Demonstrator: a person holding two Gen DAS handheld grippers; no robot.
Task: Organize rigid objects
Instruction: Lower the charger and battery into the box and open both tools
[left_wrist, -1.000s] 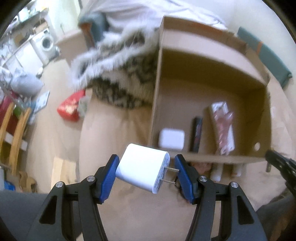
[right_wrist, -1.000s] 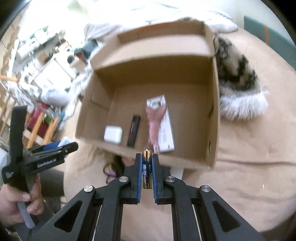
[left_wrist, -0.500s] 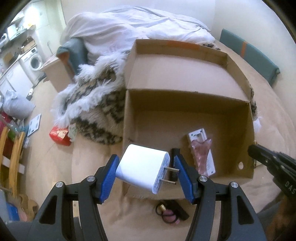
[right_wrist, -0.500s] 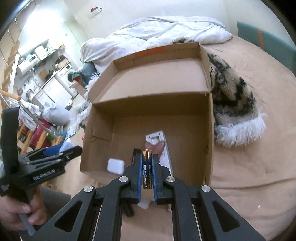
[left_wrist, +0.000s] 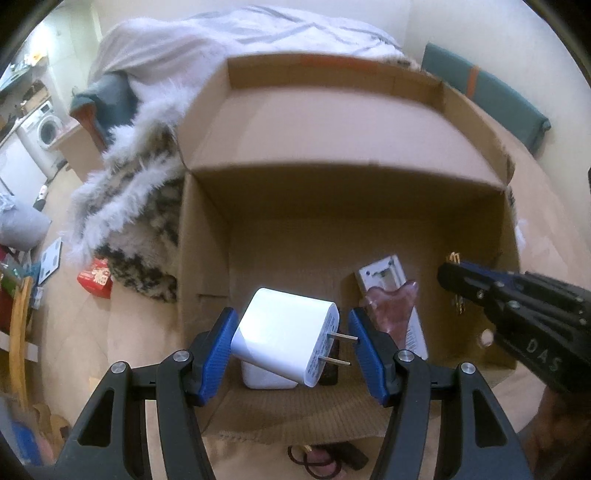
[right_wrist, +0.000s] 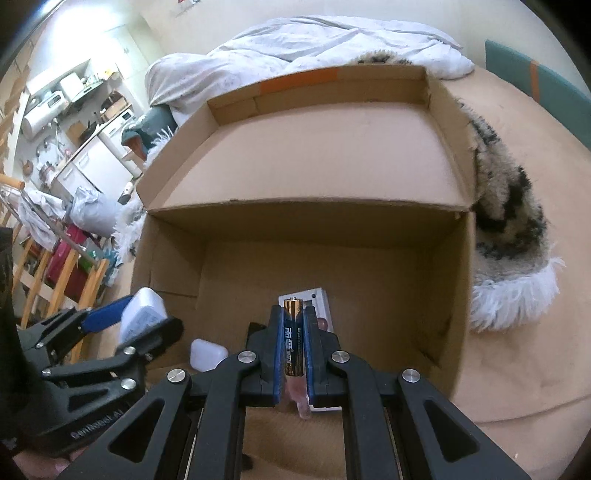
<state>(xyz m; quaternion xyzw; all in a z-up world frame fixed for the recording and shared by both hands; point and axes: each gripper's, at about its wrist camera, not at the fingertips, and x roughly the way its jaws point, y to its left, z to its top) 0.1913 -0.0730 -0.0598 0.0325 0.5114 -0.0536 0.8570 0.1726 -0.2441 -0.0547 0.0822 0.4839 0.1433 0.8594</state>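
- While both hands hang over the open cardboard box (left_wrist: 207, 258) on the bed, the left gripper (left_wrist: 290, 332) sits lowest and leftmost, about half open and clamped on a white charger (left_wrist: 280, 328); the charger's flat back is against one blue pad and its two prongs point at the other, so its long axis lies across the gap.
- Straight below that charger, on the box floor by the near wall, lies a white case (left_wrist: 266, 378) with a dark, narrow object just to its right, mostly hidden by the plug.
- Further right on the floor lies a white card with a pink tool on it (left_wrist: 391, 302), its long side running away from the near wall.
- Rightmost, the right gripper (right_wrist: 294, 343) is pinched nearly closed on a battery (right_wrist: 293, 332), which stands lengthwise between the pads with its gold tip pointing forward, over the white card.
- My judgement: the coming drop turns on what lies beneath each load. The charger would land on the white case unless it is carried further in, where the floor is bare. The battery hangs over the card, and bare floor lies to its right.
- Compared with a second ago, both grippers have travelled from short of the near wall to over the box interior; each grip looks unchanged, and the things inside have not shifted.
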